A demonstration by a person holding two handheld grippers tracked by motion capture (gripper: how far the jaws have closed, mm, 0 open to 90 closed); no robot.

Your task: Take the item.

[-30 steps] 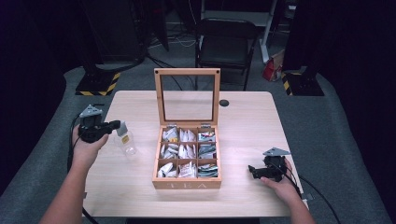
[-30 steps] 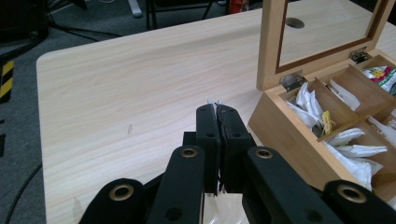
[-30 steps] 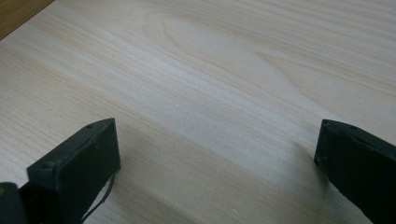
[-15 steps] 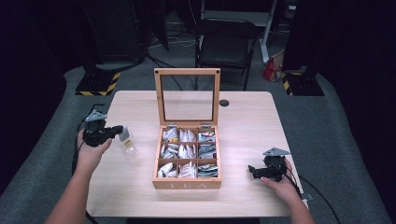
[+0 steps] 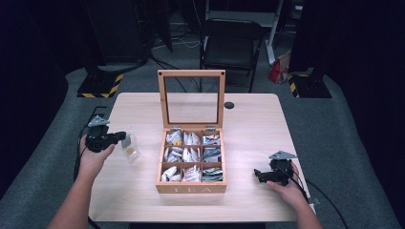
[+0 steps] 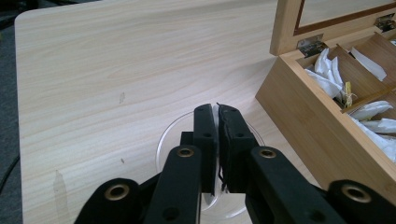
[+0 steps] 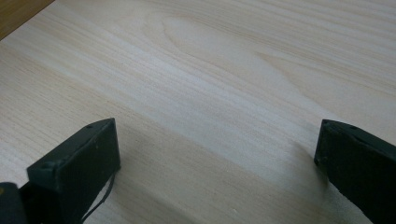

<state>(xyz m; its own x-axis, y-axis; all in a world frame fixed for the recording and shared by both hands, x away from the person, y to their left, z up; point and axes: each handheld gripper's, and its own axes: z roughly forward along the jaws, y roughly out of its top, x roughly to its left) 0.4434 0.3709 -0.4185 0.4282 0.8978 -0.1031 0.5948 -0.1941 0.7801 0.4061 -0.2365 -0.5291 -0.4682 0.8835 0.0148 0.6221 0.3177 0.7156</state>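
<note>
Since the left tongs (image 5: 120,137) are right at the little clear cup (image 5: 130,147), that cup looks like the thing to move. It is on the table (image 5: 248,119), just to the left of the wooden tea box (image 5: 191,189), near the table's left edge. In the left gripper view the cup's round rim (image 6: 164,136) shows under the left tongs (image 6: 217,109). Their jaws are almost together, with a thin slit between them; they have just opened a tiny bit, and I cannot tell if anything is pinched there. The right tongs (image 5: 258,174) rest on the table to the right of the box. Their jaws are wide apart with bare wood between them, as the right gripper view shows (image 7: 217,135). I think the cup is very light, so a small bump could tip it or make it slide. Its see-through wall looks smooth and slippery, and it may crack or bend if it is squeezed hard. A good place to hold it is the rim, with one jaw inside and one jaw outside, pressing softly. Something small and yellowish shows in the cup, but it is too small to name. The box is open, its lid stands up, and paper tea bags (image 5: 191,155) fill it.
</note>
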